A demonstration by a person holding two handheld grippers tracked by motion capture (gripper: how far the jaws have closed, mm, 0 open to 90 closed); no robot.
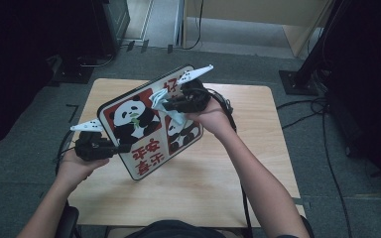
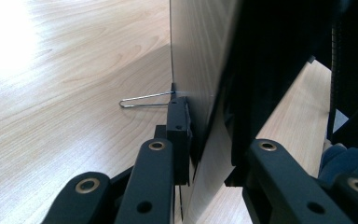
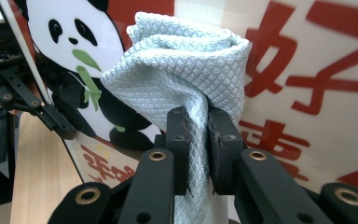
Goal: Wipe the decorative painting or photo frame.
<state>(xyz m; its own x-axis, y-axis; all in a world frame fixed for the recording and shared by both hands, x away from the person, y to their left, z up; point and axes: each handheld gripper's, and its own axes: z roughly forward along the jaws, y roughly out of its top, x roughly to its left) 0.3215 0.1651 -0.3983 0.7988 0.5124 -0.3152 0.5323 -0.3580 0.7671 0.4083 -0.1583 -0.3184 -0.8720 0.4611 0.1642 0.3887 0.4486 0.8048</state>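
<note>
A board (image 1: pixel 138 130) printed with pandas and red characters is held tilted above the wooden table (image 1: pixel 213 178). My left gripper (image 1: pixel 121 147) is shut on the board's lower left edge. In the left gripper view the board (image 2: pixel 200 70) stands edge-on between the jaws of that gripper (image 2: pixel 206 140), and a thin wire loop (image 2: pixel 144 99) sticks out from its back. My right gripper (image 1: pixel 167 105) is shut on a bunched pale blue waffle cloth (image 1: pixel 175 117). The cloth (image 3: pixel 182 60) rests against the printed face (image 3: pixel 307 93) beside a panda, ahead of the right gripper (image 3: pixel 198 144).
Grey carpet surrounds the table. Black stand feet (image 1: pixel 297 82) and loose cables (image 1: pixel 327 148) lie on the floor to the right. Dark equipment (image 1: pixel 79 44) stands at the back left. In the right gripper view the left gripper (image 3: pixel 28 102) shows at the board's edge.
</note>
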